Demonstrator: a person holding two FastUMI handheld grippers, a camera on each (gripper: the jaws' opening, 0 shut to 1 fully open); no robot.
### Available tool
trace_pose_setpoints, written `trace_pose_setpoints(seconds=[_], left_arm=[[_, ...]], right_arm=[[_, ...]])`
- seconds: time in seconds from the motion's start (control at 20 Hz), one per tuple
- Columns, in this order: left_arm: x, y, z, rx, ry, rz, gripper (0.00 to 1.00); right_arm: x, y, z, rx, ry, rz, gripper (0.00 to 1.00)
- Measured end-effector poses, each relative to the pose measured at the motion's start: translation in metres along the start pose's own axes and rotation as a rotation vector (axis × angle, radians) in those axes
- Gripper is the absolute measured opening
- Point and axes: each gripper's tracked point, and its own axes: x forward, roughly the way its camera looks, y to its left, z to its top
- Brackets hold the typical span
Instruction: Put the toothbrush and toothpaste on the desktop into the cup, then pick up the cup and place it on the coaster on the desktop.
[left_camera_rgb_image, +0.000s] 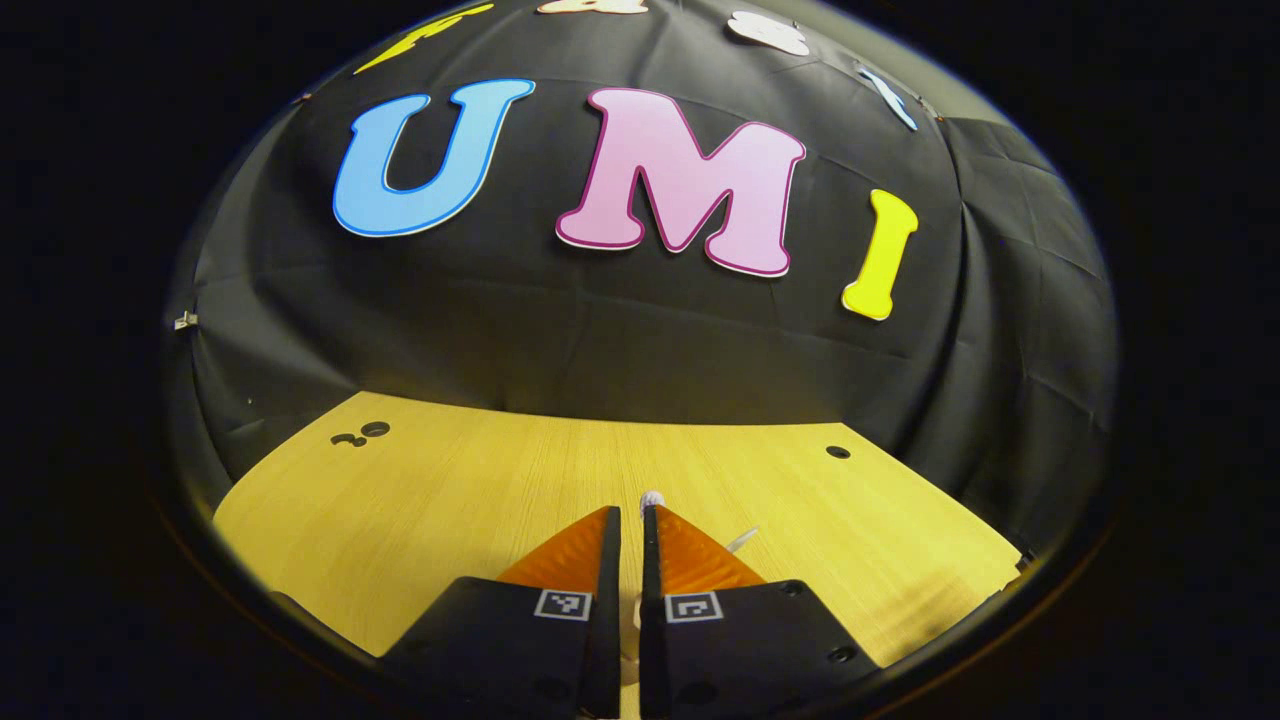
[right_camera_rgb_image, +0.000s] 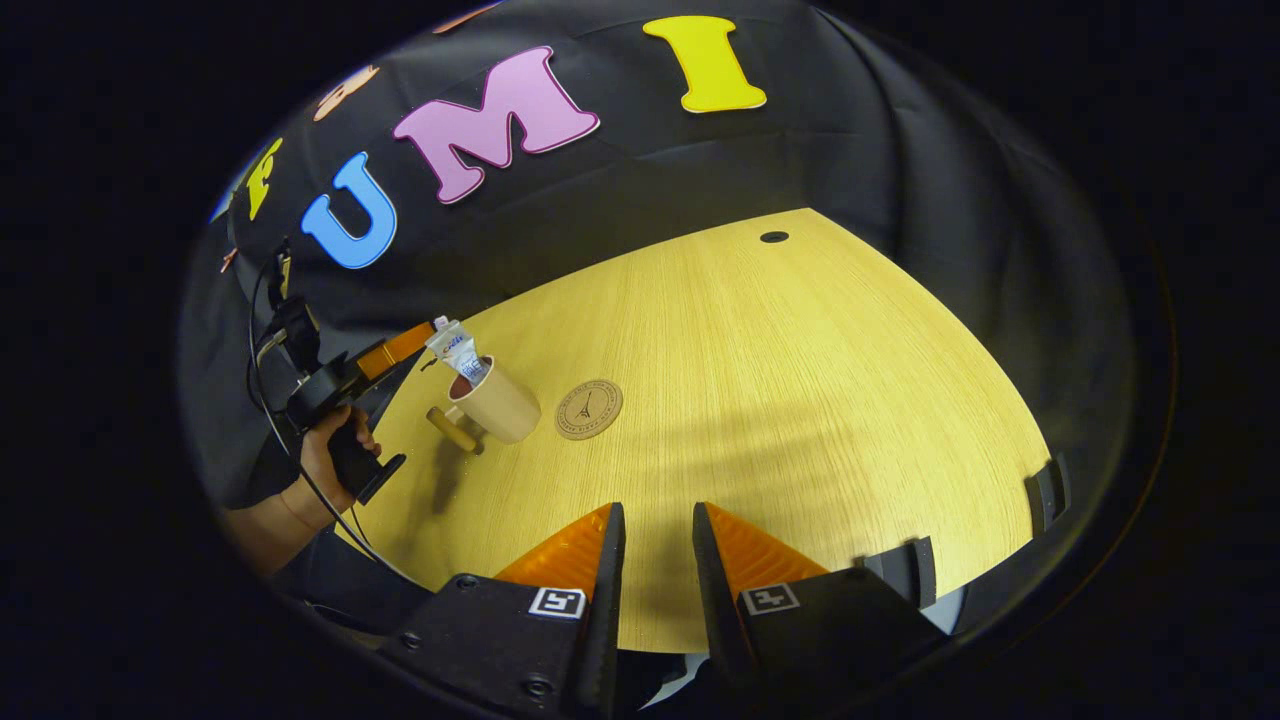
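A beige cup (right_camera_rgb_image: 497, 404) with a side handle stands on the wooden desktop (right_camera_rgb_image: 780, 400), just left of a round coaster (right_camera_rgb_image: 589, 409). A white toothpaste tube (right_camera_rgb_image: 457, 350) sticks up out of the cup at a slant. A hand holds my left gripper (right_camera_rgb_image: 425, 333) level at the tube's top end. In the left gripper view, the left gripper (left_camera_rgb_image: 630, 512) is nearly closed, with the tube's white tip (left_camera_rgb_image: 652, 497) poking out between its fingers. My right gripper (right_camera_rgb_image: 657, 512) hovers over the table's near edge, open by a narrow gap and holding nothing.
The booth's black cloth wall rises right behind the table. Small round holes (left_camera_rgb_image: 838, 452) mark the desktop's far corners. Black clamps (right_camera_rgb_image: 1044, 490) sit on the table's right edge. A cable (right_camera_rgb_image: 262, 330) trails from the left gripper.
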Motion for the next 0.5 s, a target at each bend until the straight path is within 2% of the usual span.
trace_pose_setpoints(seconds=[0.15, 0.2, 0.3, 0.35, 0.4, 0.5], left_arm=[[-0.017, 0.000, 0.000, 0.014, 0.047, -0.033, 0.16], [-0.023, 0.001, -0.002, 0.031, 0.071, -0.044, 0.17], [-0.035, 0.004, -0.007, 0.084, 0.119, -0.060, 0.26], [-0.040, 0.004, -0.009, 0.111, 0.146, -0.074, 0.25], [-0.047, 0.003, -0.013, 0.131, 0.177, -0.089, 0.38], [-0.057, -0.005, -0.027, 0.150, 0.271, -0.160, 0.48]], right_arm=[[0.004, 0.005, 0.005, 0.002, -0.006, 0.014, 0.41], [0.005, 0.006, 0.006, 0.003, -0.006, 0.019, 0.42], [0.009, 0.010, 0.008, 0.004, -0.005, 0.026, 0.41], [0.010, 0.011, 0.008, 0.005, -0.004, 0.031, 0.42], [0.011, 0.013, 0.010, 0.004, -0.009, 0.036, 0.42], [0.013, 0.013, 0.009, -0.001, -0.007, 0.039, 0.42]])
